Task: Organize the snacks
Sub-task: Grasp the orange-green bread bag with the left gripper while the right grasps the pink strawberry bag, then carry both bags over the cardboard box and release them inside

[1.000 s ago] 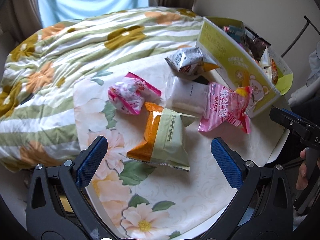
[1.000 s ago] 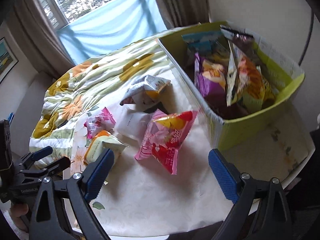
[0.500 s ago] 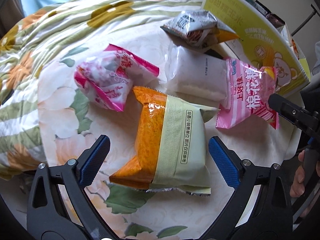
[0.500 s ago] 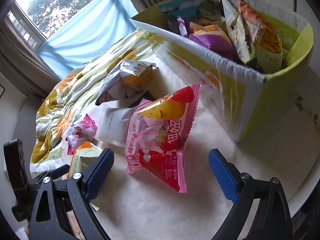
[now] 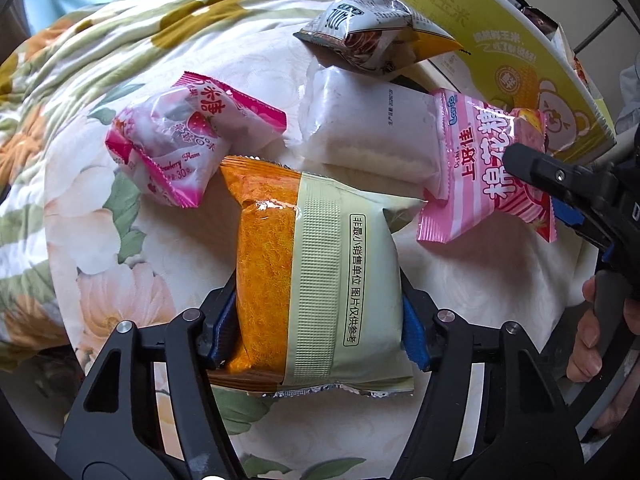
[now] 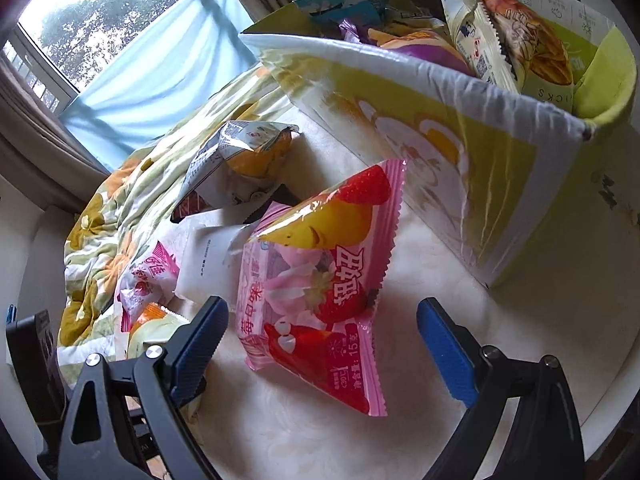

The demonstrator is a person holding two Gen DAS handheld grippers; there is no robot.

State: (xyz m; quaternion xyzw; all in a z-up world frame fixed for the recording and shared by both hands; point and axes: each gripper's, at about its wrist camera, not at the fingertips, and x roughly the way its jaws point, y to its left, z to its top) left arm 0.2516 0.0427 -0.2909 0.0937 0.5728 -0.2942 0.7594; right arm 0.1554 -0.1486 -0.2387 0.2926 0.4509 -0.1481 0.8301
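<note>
two grippers: left gripper [image 5: 318,326] fingers squeeze the orange snack pack [image 5: 316,276] at lower centre; right gripper [image 6: 320,336] fingers gape around the pink pack [image 6: 320,276]. slippery film may slide free when lifted.

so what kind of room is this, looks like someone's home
Most likely a bedroom at home: a floral quilt lies beside the small table, and a curtained window stands behind it. The snack box suggests everyday household use.

Setting: home bedroom. Evidence: flower-print quilt [image 6: 120,216] on a bed, curtained window [image 6: 80,32] with trees outside, round worktop [image 6: 440,280] under flowered cloth, yellow-green box [image 6: 440,148] of packaged snacks.
</note>
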